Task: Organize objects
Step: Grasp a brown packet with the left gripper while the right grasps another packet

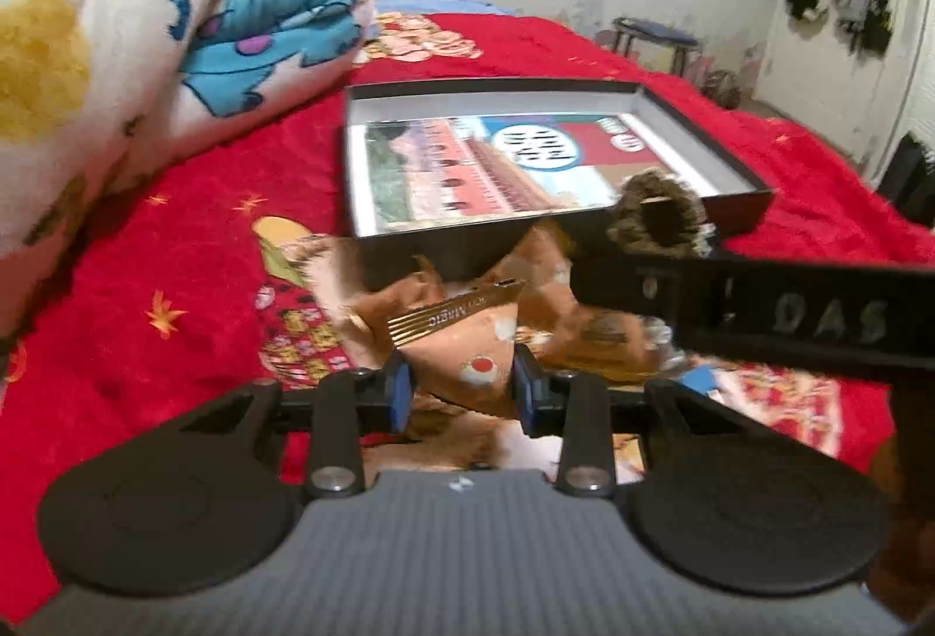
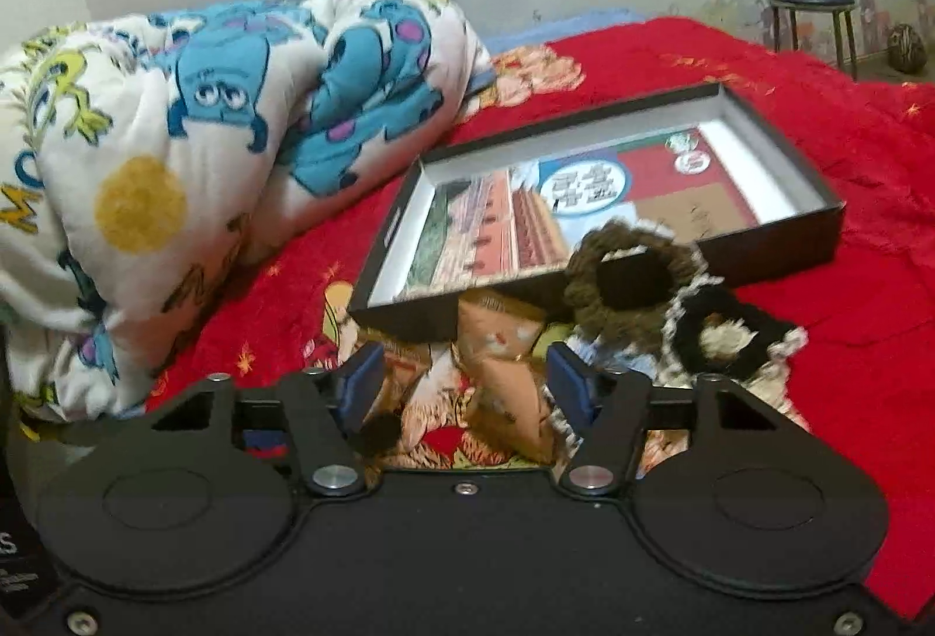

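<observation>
The left gripper (image 1: 461, 387) pinched a tan snack packet (image 1: 467, 338) just above the red bedspread (image 1: 193, 250); the right gripper (image 2: 461, 390) hung spread over more packets (image 2: 497, 344). Beside them lay fuzzy scrunchies (image 2: 631, 279). Beyond, the shallow black box (image 2: 777, 238) held only a printed card, so sorting looked barely begun.

Glossy foil snack packet (image 1: 467, 344), fuzzy knitted scrunchie (image 2: 631, 273), matt cardboard box (image 2: 777, 238), plush red blanket (image 1: 175, 238).

Left claw (image 1: 463, 384) around brown packet (image 1: 473, 344)
</observation>
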